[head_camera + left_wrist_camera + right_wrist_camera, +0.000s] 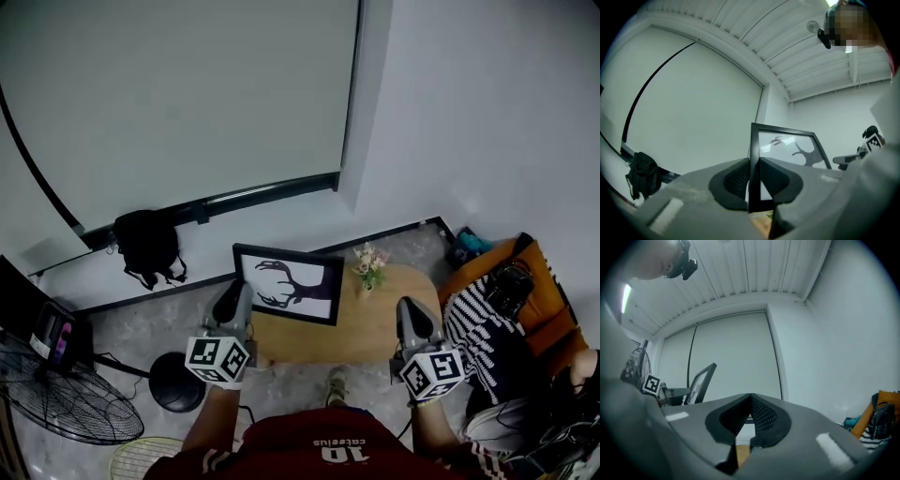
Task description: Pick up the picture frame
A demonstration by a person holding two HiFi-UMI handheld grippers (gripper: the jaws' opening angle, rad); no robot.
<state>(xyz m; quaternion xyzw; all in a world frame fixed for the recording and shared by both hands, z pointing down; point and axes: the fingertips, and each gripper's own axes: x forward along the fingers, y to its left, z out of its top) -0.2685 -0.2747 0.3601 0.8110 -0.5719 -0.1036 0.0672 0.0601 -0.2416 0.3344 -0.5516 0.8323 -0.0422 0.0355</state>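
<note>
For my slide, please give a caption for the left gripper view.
Left gripper shut on one edge of the black picture frame holding a deer silhouette.

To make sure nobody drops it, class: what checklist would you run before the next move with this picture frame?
1. Left tool shut on the picture frame edge: ok.
2. Right tool free, jaws together, nothing between them: ok.
3. Flower vase stands apart from the frame: ok.
4. Frame's lower edge clear of the table: cannot tell.
5. Second grip steadying the frame: not ok, one tool only.
</note>
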